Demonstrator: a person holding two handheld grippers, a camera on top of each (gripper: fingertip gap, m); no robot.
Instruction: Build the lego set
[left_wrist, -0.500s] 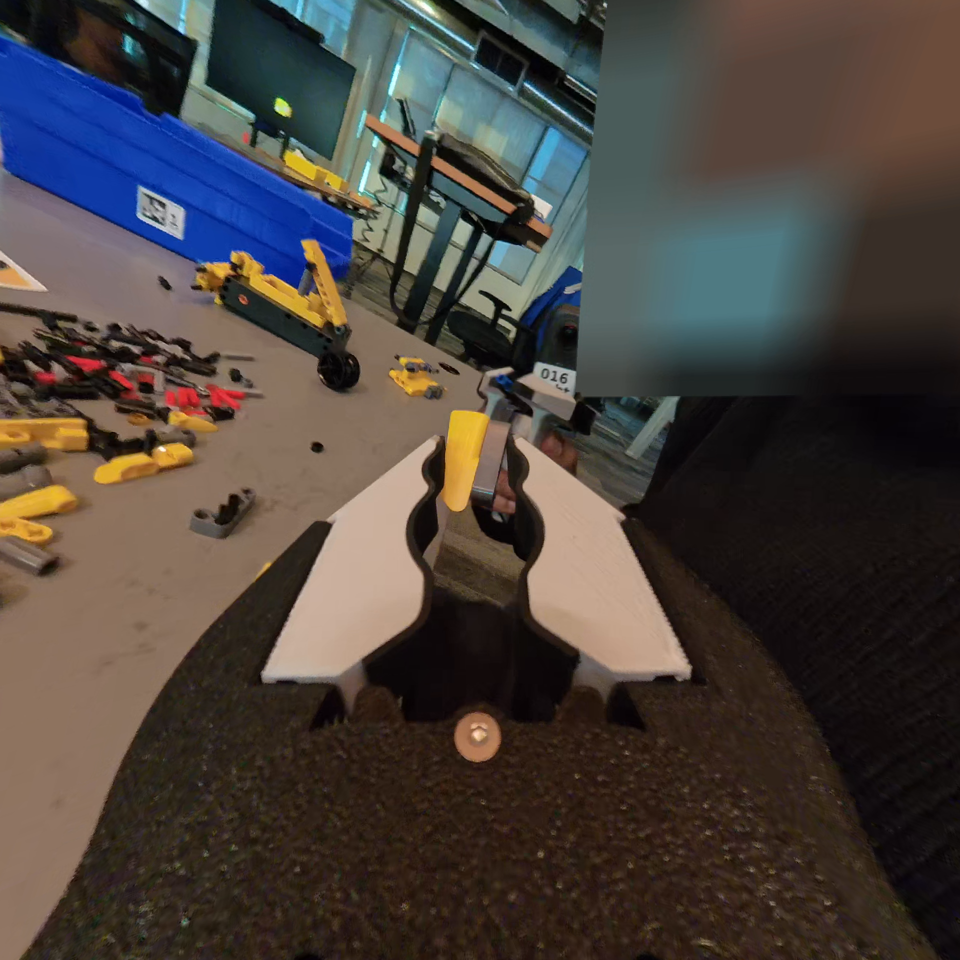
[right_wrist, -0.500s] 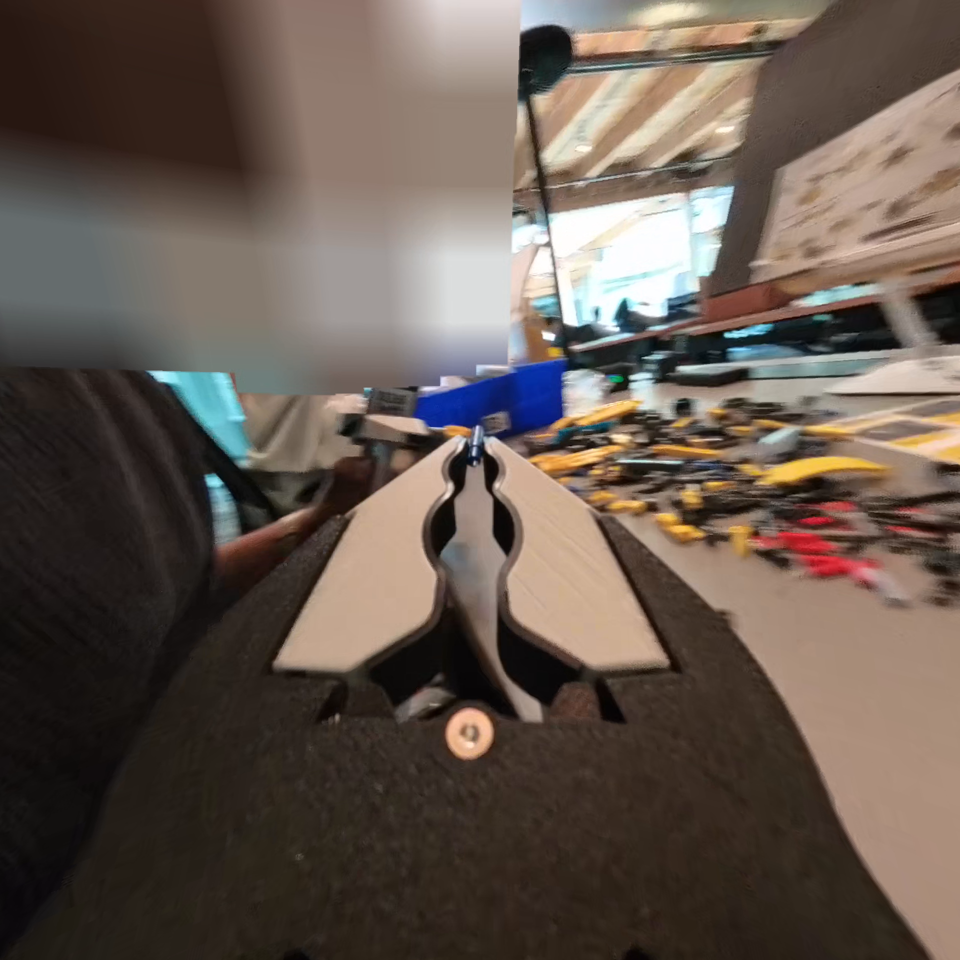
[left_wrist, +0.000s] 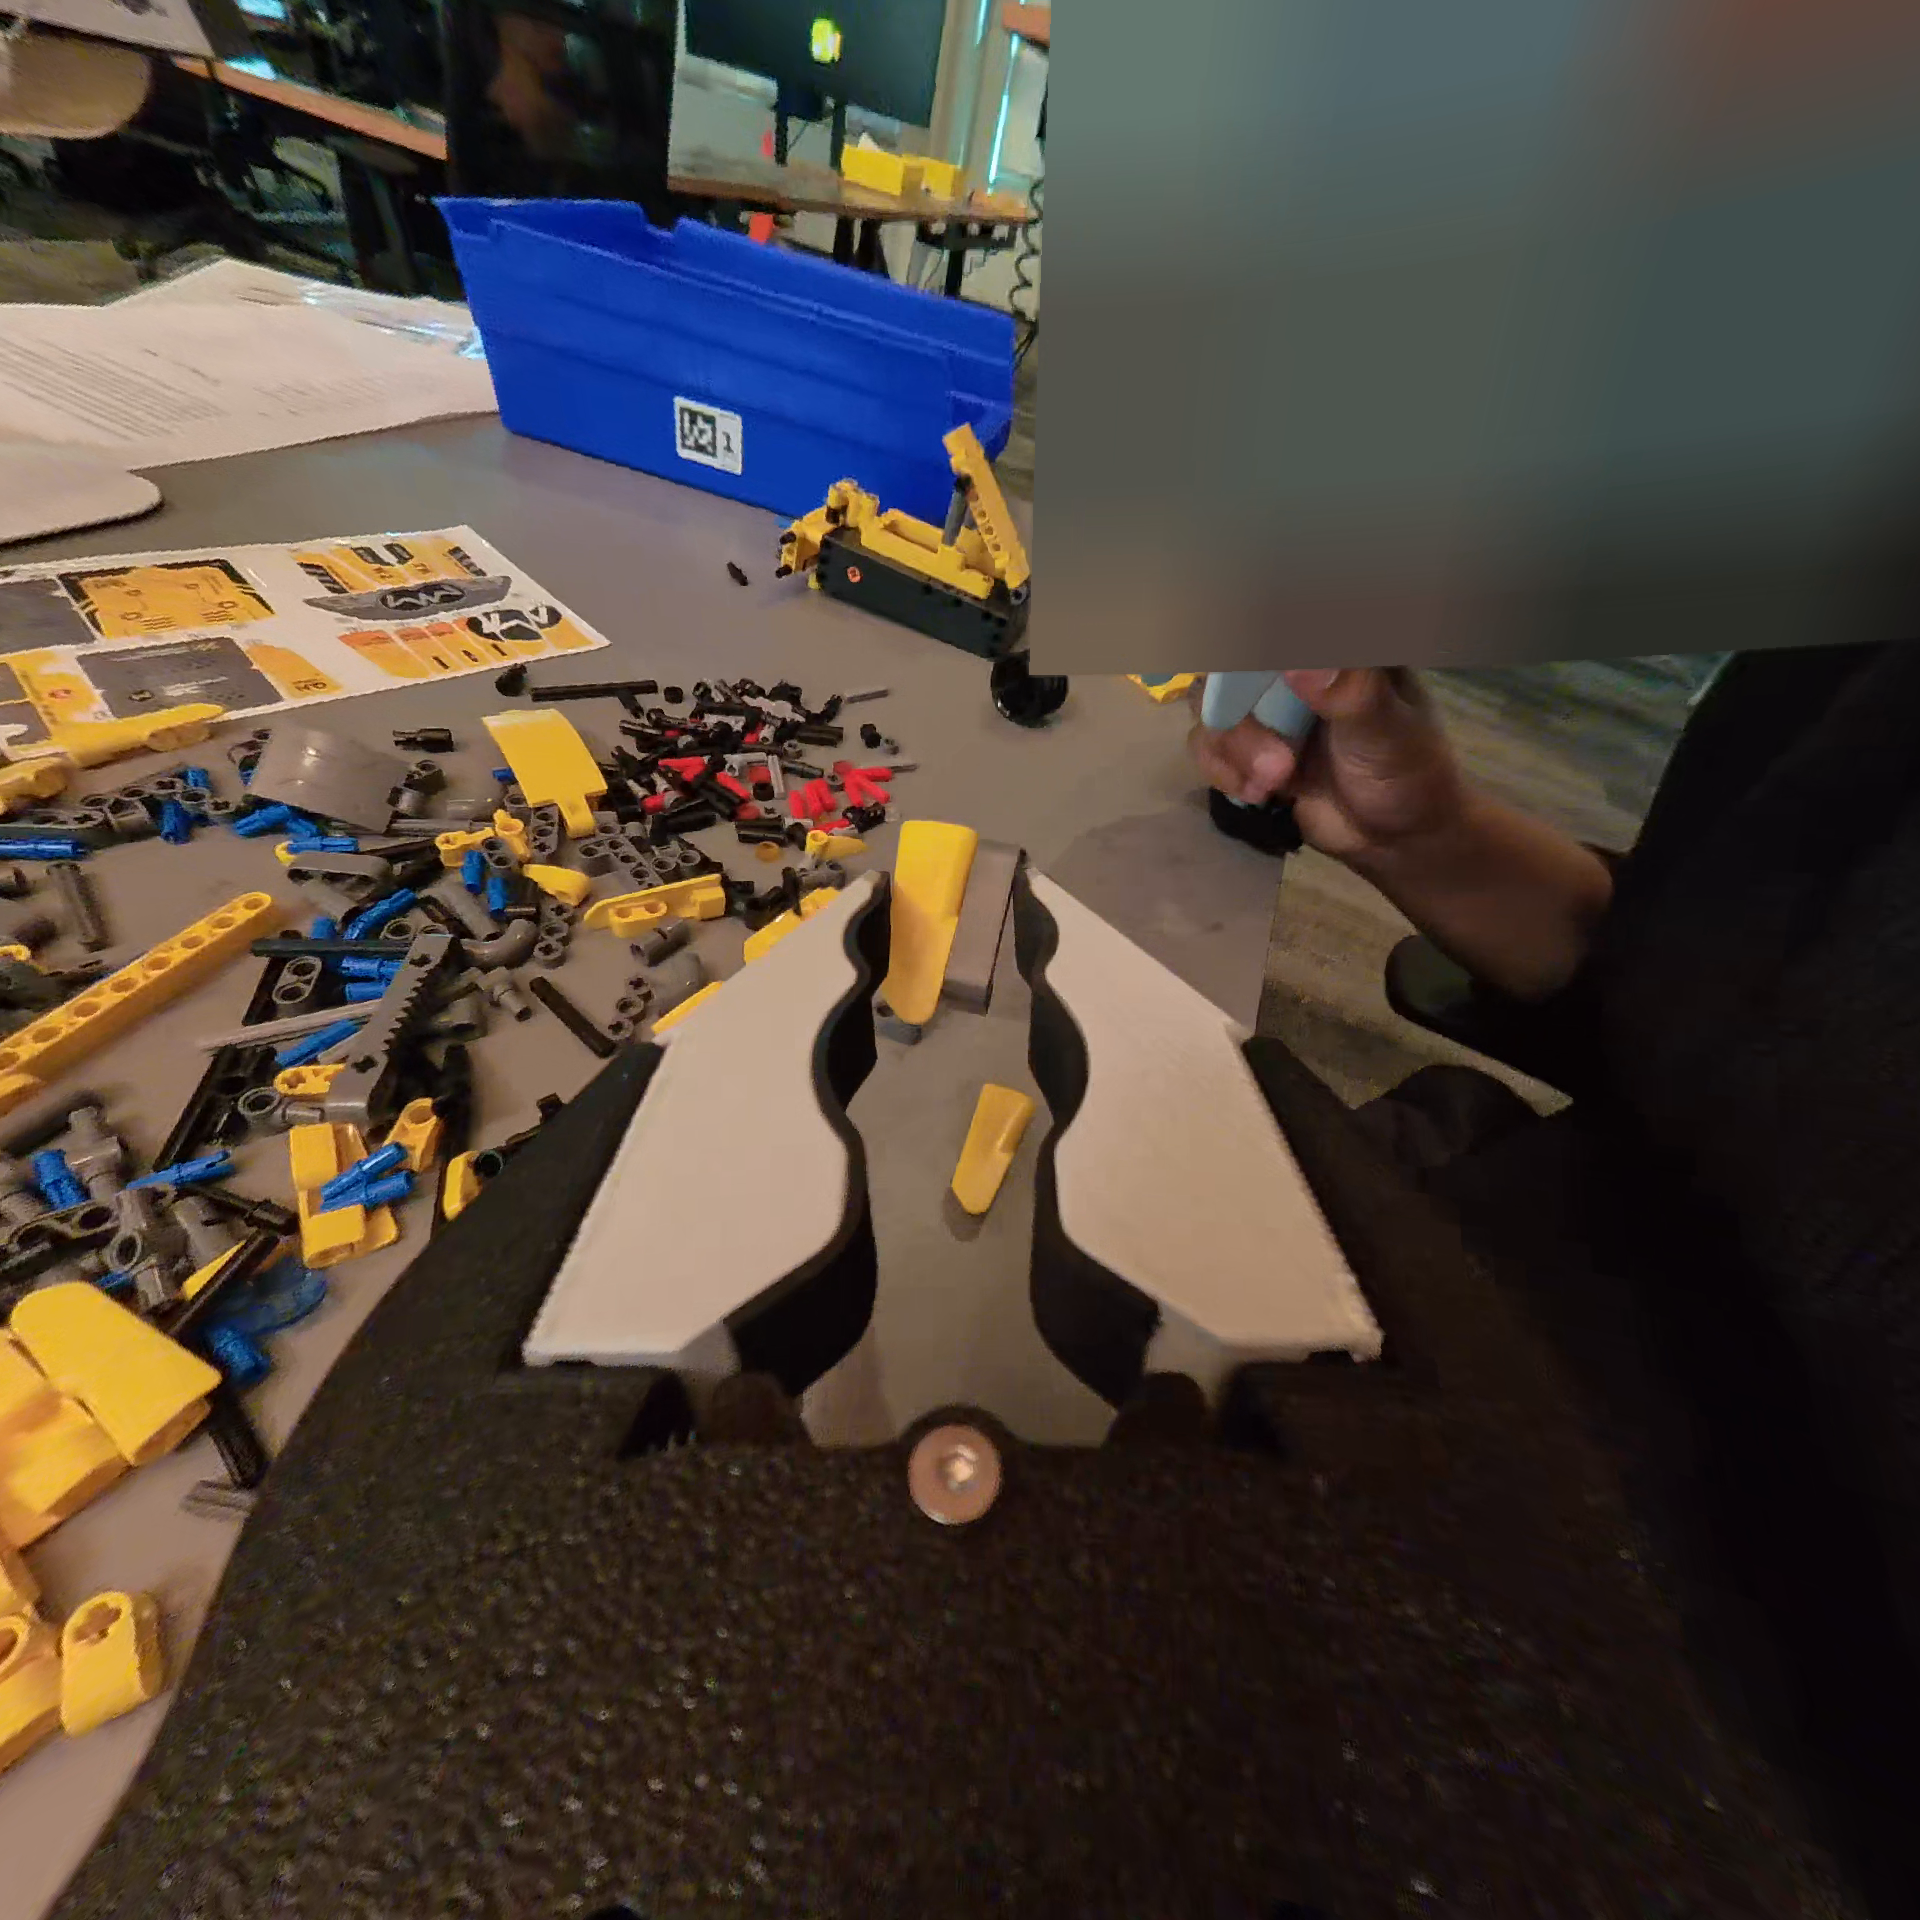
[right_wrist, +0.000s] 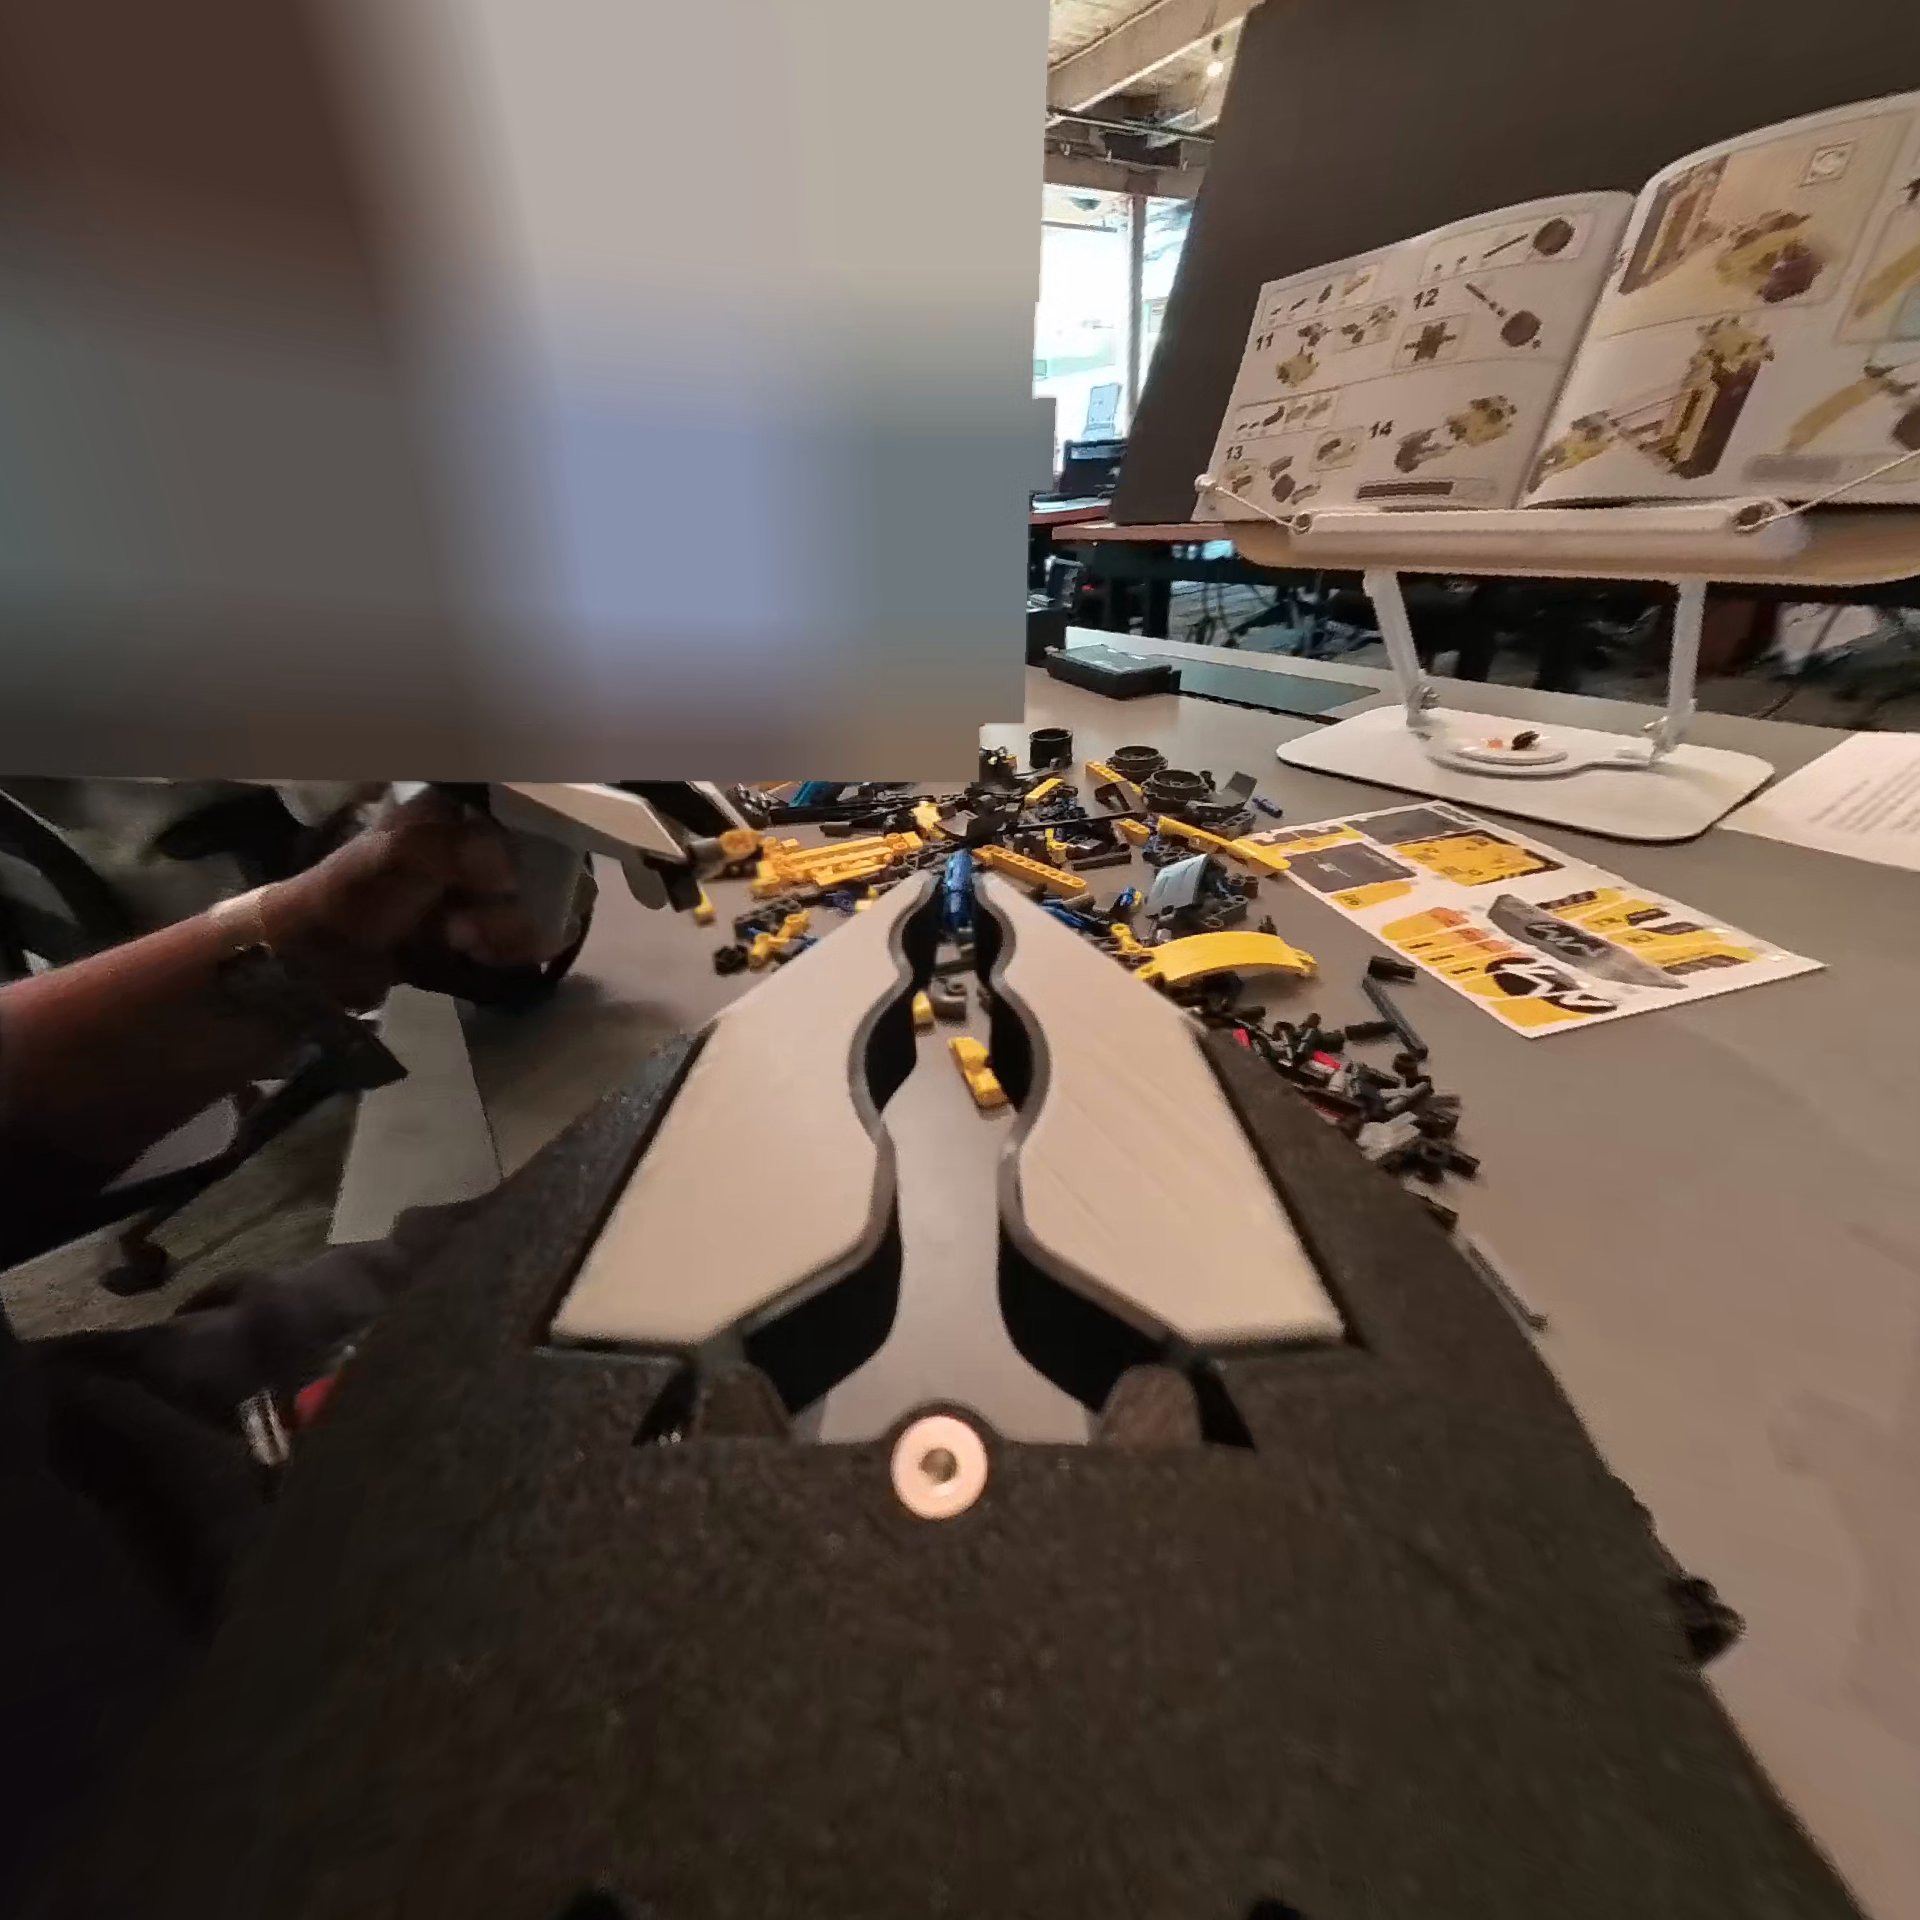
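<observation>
The left hand-held gripper (left_wrist: 951, 914) is clamped on a yellow curved panel piece (left_wrist: 928, 927) joined to a grey flat piece (left_wrist: 985, 930); their long axis runs along the fingers, pointing away from the camera, above the grey tabletop (left_wrist: 644, 540). The right hand-held gripper (right_wrist: 958, 896) pinches a small blue pin (right_wrist: 956, 902), its length also along the fingers. Loose bricks (left_wrist: 436, 935) lie below.

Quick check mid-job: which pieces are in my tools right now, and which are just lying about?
In the tools:
left tool, shut on a yellow panel and grey piece
right tool, shut on a blue pin

Lying about on the table:
small yellow piece below the left tool
loose parts pile
sticker sheet
half-built yellow model
blue bin
instruction booklet on its stand
</observation>
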